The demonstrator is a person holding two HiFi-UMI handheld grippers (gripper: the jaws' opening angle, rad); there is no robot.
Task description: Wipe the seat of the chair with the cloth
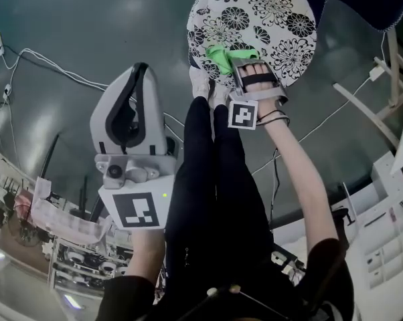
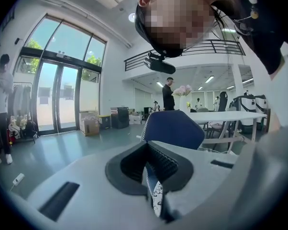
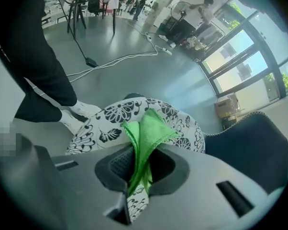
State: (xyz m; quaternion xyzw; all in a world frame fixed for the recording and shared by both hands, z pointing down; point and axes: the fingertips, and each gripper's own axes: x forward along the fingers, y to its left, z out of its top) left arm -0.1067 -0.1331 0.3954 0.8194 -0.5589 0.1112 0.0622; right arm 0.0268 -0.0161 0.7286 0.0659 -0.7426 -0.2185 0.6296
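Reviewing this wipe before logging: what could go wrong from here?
1. The cloth is bunched in the right gripper, so only a narrow strip may touch the seat, leaving much unwiped.
2. Little cloth sticks out; the fingers might rub the seat directly.
3. A cable lies on the floor near the seat: possible snag underfoot.

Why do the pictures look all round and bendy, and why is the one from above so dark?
Left gripper view: the wide-angle lens bows the glass doors and blackens the corners. Right gripper view: same bending, yet the green cloth is sharp. Head view: dimmer, with soft glare on the floor.
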